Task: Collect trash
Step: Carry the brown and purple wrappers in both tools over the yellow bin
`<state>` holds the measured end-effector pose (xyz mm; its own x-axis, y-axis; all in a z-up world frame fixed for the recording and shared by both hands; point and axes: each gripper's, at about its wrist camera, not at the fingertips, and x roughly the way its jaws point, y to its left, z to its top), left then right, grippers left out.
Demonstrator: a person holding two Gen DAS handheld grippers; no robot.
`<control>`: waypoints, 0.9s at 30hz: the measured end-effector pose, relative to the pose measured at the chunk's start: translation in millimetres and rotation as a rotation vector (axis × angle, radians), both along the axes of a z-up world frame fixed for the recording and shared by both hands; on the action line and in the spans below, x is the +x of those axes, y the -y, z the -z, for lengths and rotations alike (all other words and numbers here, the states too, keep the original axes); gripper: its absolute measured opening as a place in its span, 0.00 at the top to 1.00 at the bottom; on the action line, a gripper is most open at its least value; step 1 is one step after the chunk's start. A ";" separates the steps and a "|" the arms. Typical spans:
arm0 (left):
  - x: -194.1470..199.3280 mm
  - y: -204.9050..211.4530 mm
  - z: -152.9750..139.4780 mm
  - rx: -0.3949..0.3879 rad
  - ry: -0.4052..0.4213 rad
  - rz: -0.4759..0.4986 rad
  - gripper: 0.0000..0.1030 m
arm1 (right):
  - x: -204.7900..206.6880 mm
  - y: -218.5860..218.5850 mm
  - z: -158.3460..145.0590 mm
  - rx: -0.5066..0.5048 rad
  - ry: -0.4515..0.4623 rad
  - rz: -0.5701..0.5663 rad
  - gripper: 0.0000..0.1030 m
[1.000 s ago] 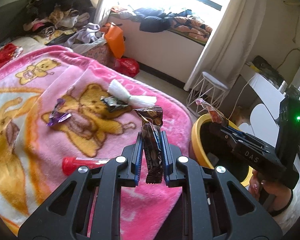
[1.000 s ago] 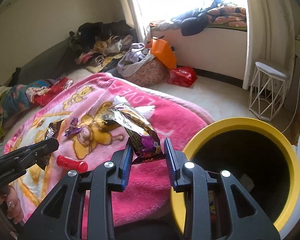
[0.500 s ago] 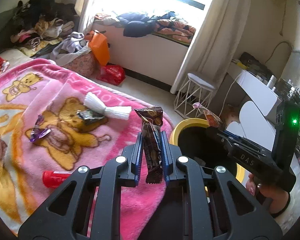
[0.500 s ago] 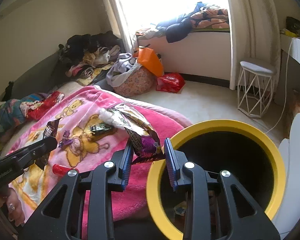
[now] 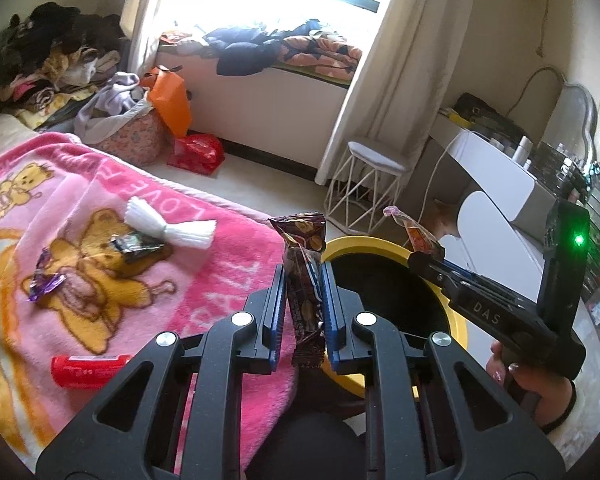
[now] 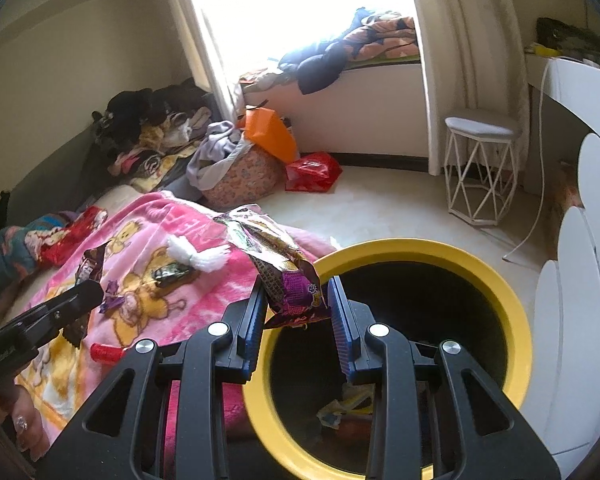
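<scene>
My left gripper (image 5: 303,300) is shut on a dark brown snack wrapper (image 5: 303,276), held upright by the near rim of the yellow trash bin (image 5: 364,243). My right gripper (image 6: 296,308) is shut on a purple and silver snack bag (image 6: 284,272), held over the left rim of the bin (image 6: 512,320); trash lies at the bin's bottom. On the pink bear blanket (image 5: 100,280) lie a white tied bundle (image 5: 168,229), a dark wrapper (image 5: 138,245), a purple wrapper (image 5: 44,286) and a red tube (image 5: 86,368).
A white wire stool (image 6: 480,168) stands on the floor beyond the bin. White furniture (image 6: 580,320) is right of the bin. A laundry basket (image 6: 240,172), an orange bag (image 6: 270,138) and a red bag (image 6: 312,171) sit by the window wall.
Both grippers have moved right, away from the blanket toward the bin, each still holding its wrapper. The right gripper now hangs over the bin's opening.
</scene>
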<state>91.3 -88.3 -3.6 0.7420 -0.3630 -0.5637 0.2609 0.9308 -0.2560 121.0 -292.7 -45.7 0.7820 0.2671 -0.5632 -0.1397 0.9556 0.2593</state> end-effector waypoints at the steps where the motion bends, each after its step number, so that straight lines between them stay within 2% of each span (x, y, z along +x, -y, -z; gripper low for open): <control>1: 0.0 3.0 -0.2 0.001 0.001 0.007 0.88 | -0.5 2.9 0.2 0.001 0.000 0.007 0.71; 15: 5.6 34.0 0.5 0.014 -0.002 0.077 0.88 | -2.9 36.4 5.5 0.020 -0.011 0.096 0.71; 27: 10.5 59.5 12.2 0.022 -0.021 0.134 0.88 | -2.2 60.5 18.6 0.027 -0.038 0.166 0.71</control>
